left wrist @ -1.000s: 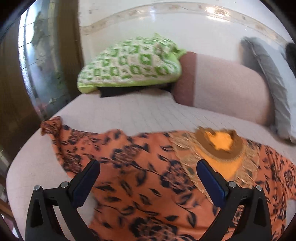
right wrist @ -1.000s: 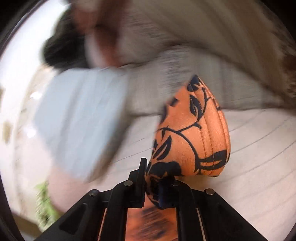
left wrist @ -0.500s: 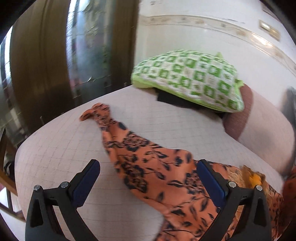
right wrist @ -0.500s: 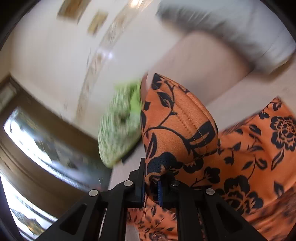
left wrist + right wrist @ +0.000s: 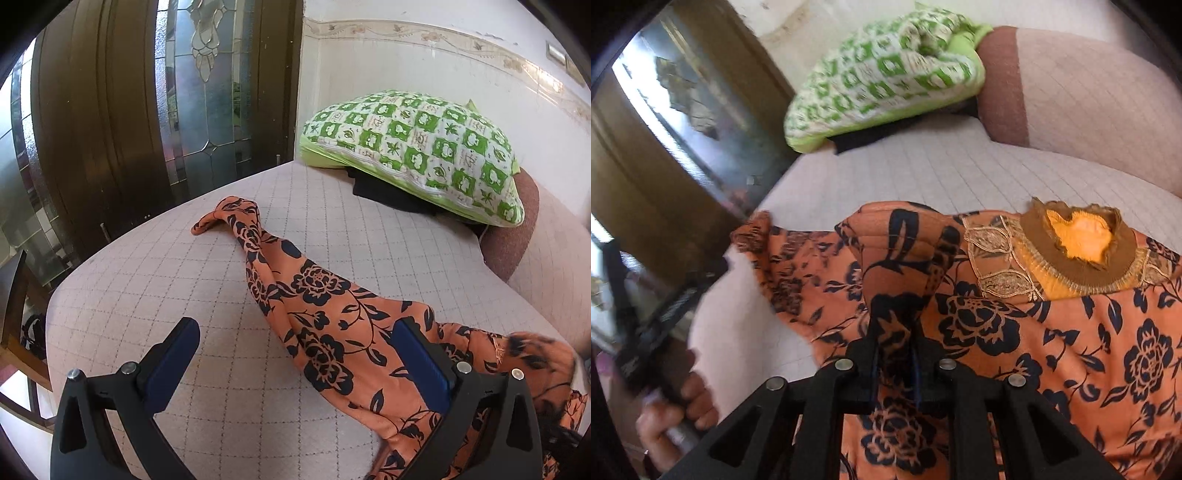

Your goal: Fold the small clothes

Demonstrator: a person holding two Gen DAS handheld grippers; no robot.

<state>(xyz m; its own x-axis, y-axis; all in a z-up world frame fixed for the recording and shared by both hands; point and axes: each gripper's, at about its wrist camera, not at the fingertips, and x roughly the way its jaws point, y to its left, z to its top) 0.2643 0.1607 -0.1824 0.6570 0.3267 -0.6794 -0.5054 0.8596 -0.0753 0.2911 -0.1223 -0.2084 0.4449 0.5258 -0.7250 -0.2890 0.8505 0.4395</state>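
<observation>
An orange garment with black flowers (image 5: 1052,332) lies on the pale quilted bed (image 5: 166,280). Its neckline (image 5: 1078,254) has brown and gold trim. My right gripper (image 5: 894,332) is shut on a folded sleeve of the garment (image 5: 905,258) and holds it above the garment's body. My left gripper (image 5: 291,362) is open and empty, low over the bed, its jaws either side of the other sleeve (image 5: 258,243), which stretches away to the bed's far left corner. The left gripper also shows blurred in the right wrist view (image 5: 665,314), held by a hand.
A green and white checked pillow (image 5: 417,147) lies at the head of the bed over something black (image 5: 384,192). A pink bolster (image 5: 1071,92) lies to its right. A dark wooden door with leaded glass (image 5: 147,110) stands beyond the bed's left edge.
My right gripper has swung the held sleeve from the right side over the garment's body. My left gripper has turned left toward the other sleeve and stayed open.
</observation>
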